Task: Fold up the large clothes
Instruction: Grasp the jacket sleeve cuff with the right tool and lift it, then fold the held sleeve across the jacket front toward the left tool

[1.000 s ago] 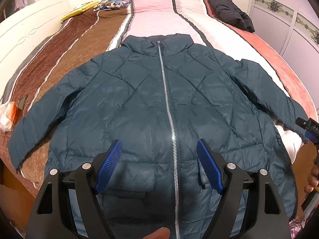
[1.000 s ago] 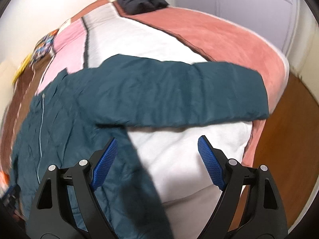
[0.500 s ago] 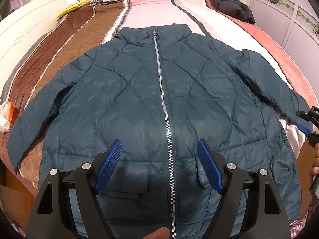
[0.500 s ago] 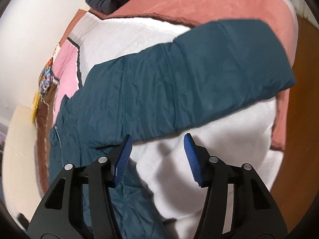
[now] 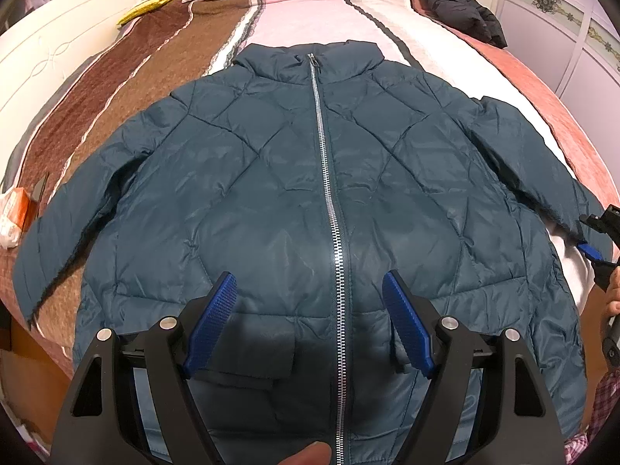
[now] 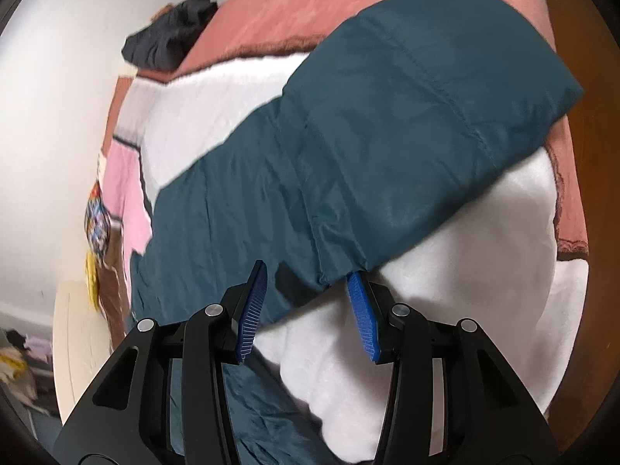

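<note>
Black garment (image 5: pixel 457 4) on striped bedspread (image 5: pixel 321 7)

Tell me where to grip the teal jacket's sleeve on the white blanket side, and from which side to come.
Grip the sleeve at its lower edge, coming from below across the white blanket. That edge lies free and flat, and the right gripper already straddles it, its fingers closing without pressing yet.

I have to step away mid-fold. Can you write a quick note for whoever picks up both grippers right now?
Left gripper: open, hovering over the jacket hem by the zipper, holding nothing.
Right gripper: jaws closing around the lower edge of the right sleeve; pads not yet pressing.
Jacket lies zipped, front up, sleeves spread on the bed.
Done: laid flat. Left: every fold, likely starting with this sleeve.
</note>
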`<state>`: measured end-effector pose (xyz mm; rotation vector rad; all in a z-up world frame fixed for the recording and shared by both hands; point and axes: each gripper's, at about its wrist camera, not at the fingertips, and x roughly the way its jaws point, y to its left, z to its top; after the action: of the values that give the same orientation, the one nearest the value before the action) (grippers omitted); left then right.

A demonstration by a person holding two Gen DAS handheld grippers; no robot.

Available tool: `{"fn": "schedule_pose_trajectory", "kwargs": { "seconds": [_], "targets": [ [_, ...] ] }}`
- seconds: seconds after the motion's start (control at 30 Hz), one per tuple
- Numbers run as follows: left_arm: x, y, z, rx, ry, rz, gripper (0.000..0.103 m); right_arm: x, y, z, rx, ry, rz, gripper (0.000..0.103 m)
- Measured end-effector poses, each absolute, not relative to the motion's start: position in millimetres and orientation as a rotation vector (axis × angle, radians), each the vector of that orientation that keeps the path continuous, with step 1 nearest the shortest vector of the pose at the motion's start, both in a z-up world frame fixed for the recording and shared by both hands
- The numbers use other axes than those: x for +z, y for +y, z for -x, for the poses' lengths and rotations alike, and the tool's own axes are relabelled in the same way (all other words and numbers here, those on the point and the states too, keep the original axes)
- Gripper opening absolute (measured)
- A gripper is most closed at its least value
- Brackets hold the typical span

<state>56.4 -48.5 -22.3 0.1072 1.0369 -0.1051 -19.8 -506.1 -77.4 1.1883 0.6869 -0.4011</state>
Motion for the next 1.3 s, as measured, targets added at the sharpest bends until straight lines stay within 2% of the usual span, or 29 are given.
{"fn": "schedule_pose_trajectory", "kwargs": {
  "seconds": [0.03,0.1,0.17,0.27,0.57,0.7,0.8,0.97,1.13,1.2,1.23,1.3],
  "targets": [
    [-22.6,-48.5,-56.1,-0.107,1.037,-0.106,0.076,-76.5,-506.6,19.7,-0.408,0.676,-1.191,0.043],
    [-22.9,-47.9,-56.0,-0.110,1.038,-0.104,0.076,-72.2,-506.8,17.5,-0.443,0.656,-1.162,0.033],
    [-22.4,-46.3,-55.6,-0.112,1.038,-0.100,0.076,-65.2,-505.7,11.7,-0.488,0.648,-1.088,0.011],
    [-20.8,-43.0,-54.7,-0.114,1.032,-0.088,0.076,-49.4,-501.5,0.1,-0.516,0.621,-0.967,0.007],
    [-20.1,-11.1,-56.3,-0.066,1.022,-0.021,0.076,49.3,-443.2,-40.2,-0.432,0.451,-0.525,0.006],
    [-20.1,4.1,-58.5,-0.043,1.015,0.010,0.076,91.7,-377.6,-61.0,-0.259,0.380,-0.290,0.006],
    [-19.1,16.1,-59.1,-0.024,1.007,0.033,0.076,102.2,-313.3,-77.8,-0.095,0.377,-0.118,0.006],
    [-18.2,39.5,-59.4,0.012,0.993,0.076,0.076,73.6,-191.8,-99.6,0.157,0.436,0.223,0.006],
    [-24.3,60.8,-58.3,0.046,1.000,0.113,0.076,-3.9,-112.9,-110.6,0.272,0.569,0.508,0.007],
    [-27.8,66.8,-58.6,0.054,1.005,0.121,0.076,-30.8,-106.8,-119.3,0.282,0.645,0.550,0.014],
    [-28.7,69.5,-59.6,0.055,1.007,0.126,0.076,-39.6,-105.7,-123.0,0.283,0.676,0.553,0.022],
    [-28.9,74.1,-60.7,0.053,1.002,0.130,0.076,-44.2,-105.2,-115.4,0.292,0.698,0.521,0.030]
  ]
}}
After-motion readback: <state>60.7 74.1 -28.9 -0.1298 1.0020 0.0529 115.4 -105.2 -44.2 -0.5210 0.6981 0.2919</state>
